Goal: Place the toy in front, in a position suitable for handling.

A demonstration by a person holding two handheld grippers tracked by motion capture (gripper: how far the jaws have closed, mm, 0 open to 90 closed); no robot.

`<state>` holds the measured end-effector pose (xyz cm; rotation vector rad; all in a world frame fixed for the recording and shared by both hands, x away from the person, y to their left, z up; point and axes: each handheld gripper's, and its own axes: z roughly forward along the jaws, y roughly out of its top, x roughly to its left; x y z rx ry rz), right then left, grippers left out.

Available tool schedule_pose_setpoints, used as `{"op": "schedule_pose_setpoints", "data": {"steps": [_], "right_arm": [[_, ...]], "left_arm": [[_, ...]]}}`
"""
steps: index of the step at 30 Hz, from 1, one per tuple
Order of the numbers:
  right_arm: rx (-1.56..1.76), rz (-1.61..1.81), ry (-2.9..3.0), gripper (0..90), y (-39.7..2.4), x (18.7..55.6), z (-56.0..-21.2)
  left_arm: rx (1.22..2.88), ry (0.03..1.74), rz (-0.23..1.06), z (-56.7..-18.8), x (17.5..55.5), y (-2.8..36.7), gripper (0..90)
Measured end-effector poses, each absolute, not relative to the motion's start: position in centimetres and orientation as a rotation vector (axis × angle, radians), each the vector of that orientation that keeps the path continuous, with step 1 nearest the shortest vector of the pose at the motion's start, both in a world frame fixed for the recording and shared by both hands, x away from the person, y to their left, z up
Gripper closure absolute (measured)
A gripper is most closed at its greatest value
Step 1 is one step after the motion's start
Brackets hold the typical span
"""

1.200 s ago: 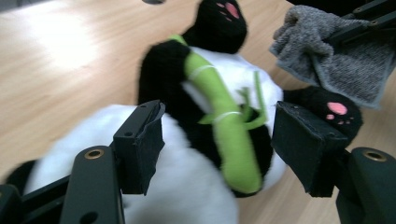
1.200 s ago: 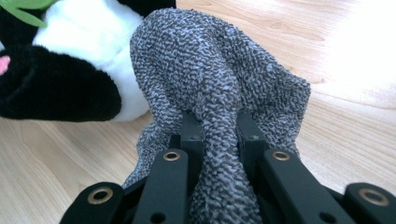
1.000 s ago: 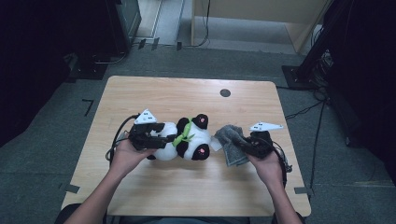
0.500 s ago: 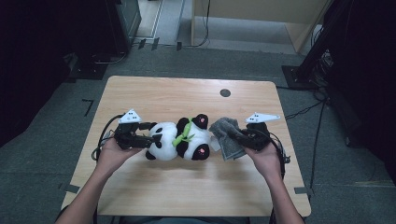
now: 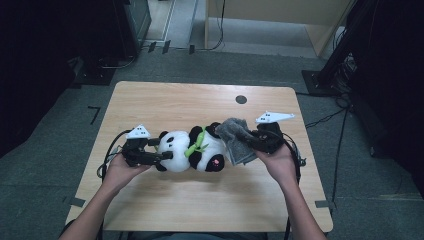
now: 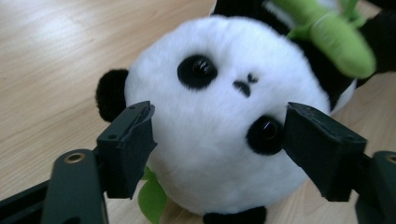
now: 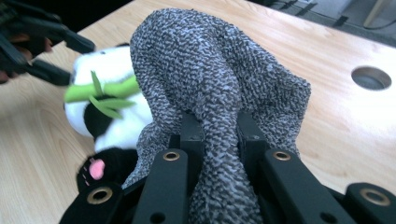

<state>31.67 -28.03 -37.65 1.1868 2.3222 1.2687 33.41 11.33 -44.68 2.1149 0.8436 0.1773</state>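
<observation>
You hold a panda toy and a cloth on the light wooden table (image 5: 165, 210).

Your left gripper (image 6: 217, 140) is wide, with the round white head of the black-and-white plush panda (image 6: 219, 140) between its fingers (green leaf beside). Your right gripper (image 7: 219, 135) pinches the grey knitted cloth (image 7: 219, 74), which rises just beyond its fingers.

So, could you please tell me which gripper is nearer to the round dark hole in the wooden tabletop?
The right one. The right gripper, clamped on the grey knitted cloth, sits just below the round dark hole; the left gripper, open around the plush panda's white head, is farther off.
</observation>
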Motion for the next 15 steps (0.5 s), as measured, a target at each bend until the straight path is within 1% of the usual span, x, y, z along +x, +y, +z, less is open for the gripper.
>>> {"op": "schedule_pose_setpoints", "data": {"steps": [1,3,9,13,15], "right_arm": [[1.168,1.272,2.324,78.1,-27.8,31.8,-37.5],[1.162,1.277,2.326,78.2,-27.3,31.9,-37.1],[1.113,1.28,2.351,78.2,-25.9,32.3,-36.3],[1.09,1.293,2.361,78.1,-25.1,32.6,-36.0],[1.084,1.297,2.367,78.2,-24.5,32.8,-35.8]], "left_arm": [[2.125,0.843,0.192,-45.0,33.3,11.1,23.3],[2.145,0.82,0.206,-45.3,33.1,10.9,17.7],[2.113,0.847,0.155,-45.8,33.0,11.5,17.3],[2.05,0.851,0.129,-46.8,33.1,11.7,16.3],[2.035,0.854,0.095,-47.4,33.2,11.9,14.0]]}}
